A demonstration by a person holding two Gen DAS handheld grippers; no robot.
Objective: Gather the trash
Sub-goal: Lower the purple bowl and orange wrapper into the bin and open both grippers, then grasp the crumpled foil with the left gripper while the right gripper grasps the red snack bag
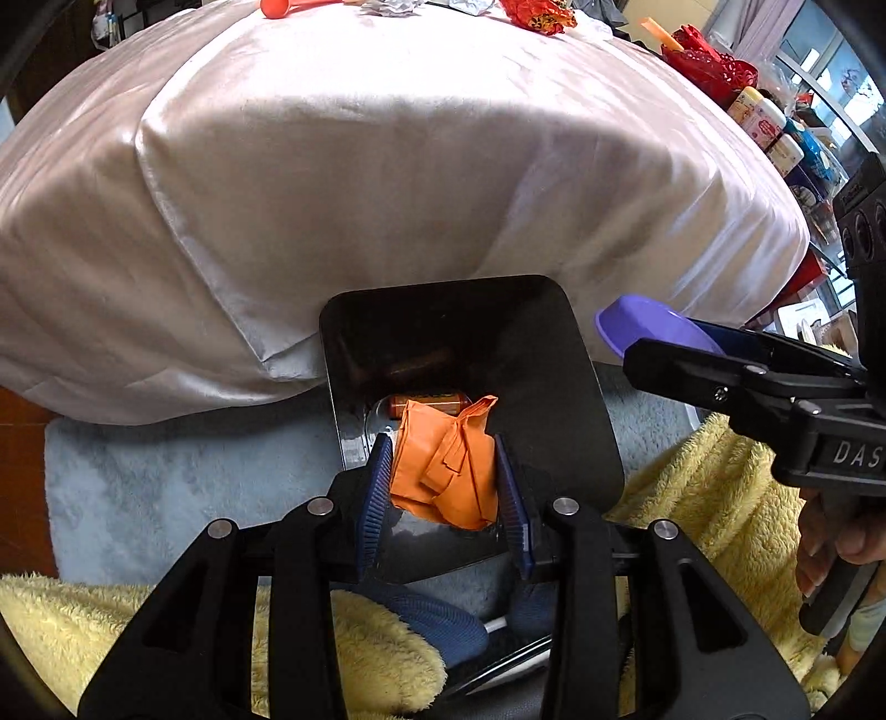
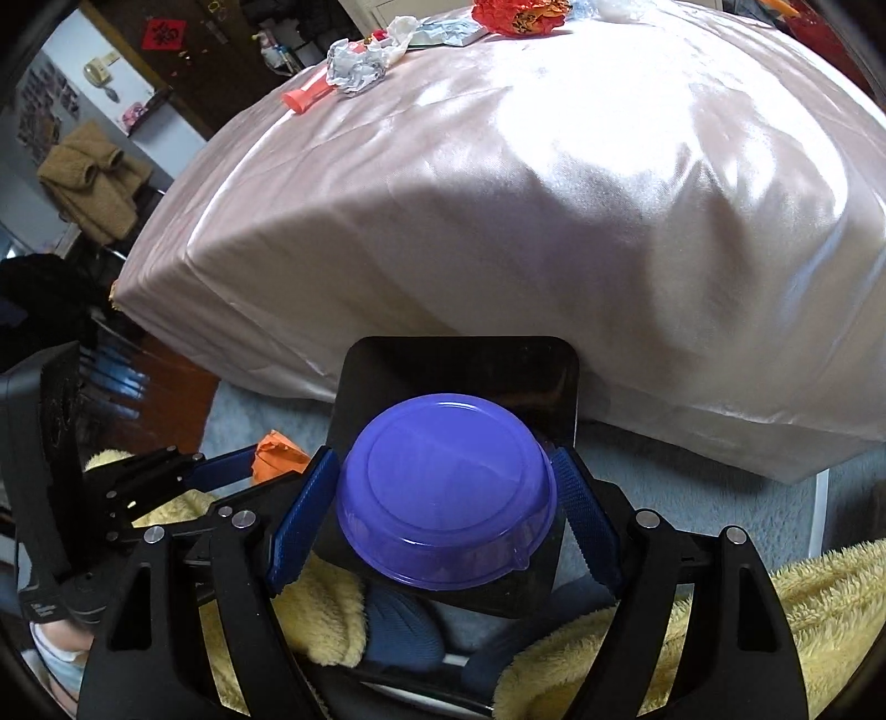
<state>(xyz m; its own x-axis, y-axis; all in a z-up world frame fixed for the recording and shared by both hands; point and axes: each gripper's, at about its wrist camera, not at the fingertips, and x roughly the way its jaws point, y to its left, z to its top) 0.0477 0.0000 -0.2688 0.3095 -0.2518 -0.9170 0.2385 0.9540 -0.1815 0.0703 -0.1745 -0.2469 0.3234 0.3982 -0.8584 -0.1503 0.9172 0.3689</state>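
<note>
We are holding a crumpled orange paper [image 1: 446, 462] pinched between the jaws of our left gripper [image 1: 446, 487], directly above the open mouth of a black trash bin [image 1: 576, 387] standing on the floor against the near side of a bench draped in pale satin cloth [image 1: 360, 183]. An orange can [image 1: 429, 403] is lying at the bin's bottom. Our right gripper [image 2: 448, 509] is clasping an upturned purple plastic bowl [image 2: 446, 487] by its sides, also over the bin, on the right. The paper's long axis is running near to far; it looks ready to drop straight down. More trash, crumpled white paper [image 2: 357, 69] and a red wrapper [image 2: 520, 14], is waiting at the bench's far edge.
</note>
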